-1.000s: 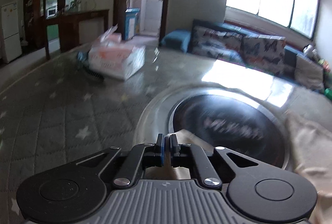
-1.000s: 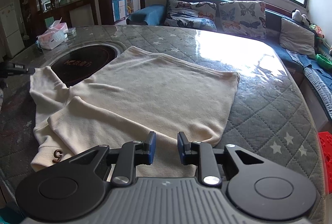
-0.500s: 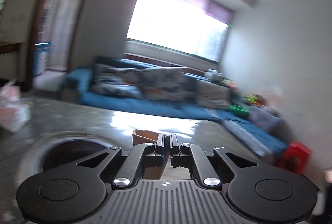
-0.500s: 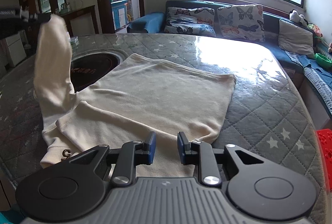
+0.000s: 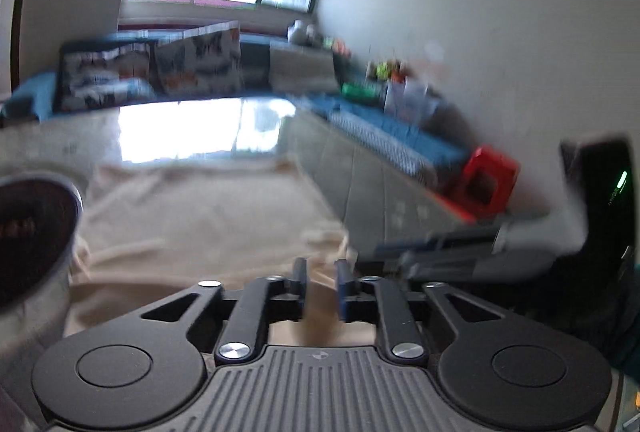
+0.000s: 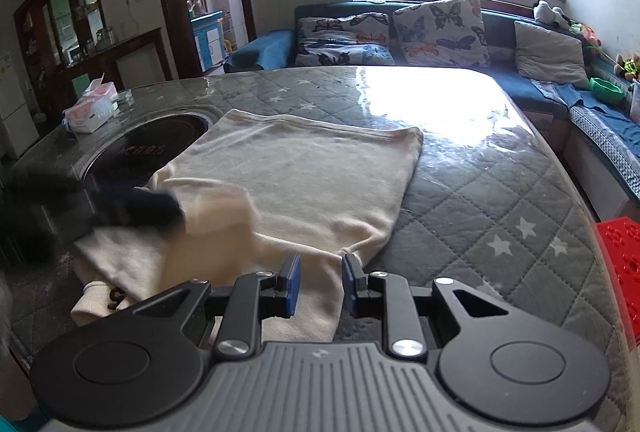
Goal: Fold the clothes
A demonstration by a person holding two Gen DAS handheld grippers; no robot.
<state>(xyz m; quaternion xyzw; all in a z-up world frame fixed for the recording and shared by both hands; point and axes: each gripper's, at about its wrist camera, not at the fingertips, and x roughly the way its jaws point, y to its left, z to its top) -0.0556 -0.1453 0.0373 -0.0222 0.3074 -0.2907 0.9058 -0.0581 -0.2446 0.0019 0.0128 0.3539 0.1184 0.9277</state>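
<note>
One cream knit sweater lies flat on the grey quilted table, its sleeve under the left gripper, whose jaws have just been opening. The right gripper hangs near, jaws apart. A round black hob sits left, a tissue pack beyond.

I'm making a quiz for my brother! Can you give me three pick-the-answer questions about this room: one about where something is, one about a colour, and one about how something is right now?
1. Where is the tissue box?
A) on the floor
B) on the table, beside the round black cooktop
C) on a chair

2. What colour is the plastic stool?
A) green
B) red
C) yellow

3. How are the right hand-held gripper's jaws?
A) apart
B) shut tight
C) holding a cup

Answers:
1 B, it sits by the cooktop's rim.
2 B, it is bright red at the right edge.
3 A, a gap shows between them, over the cream shirt.
</note>
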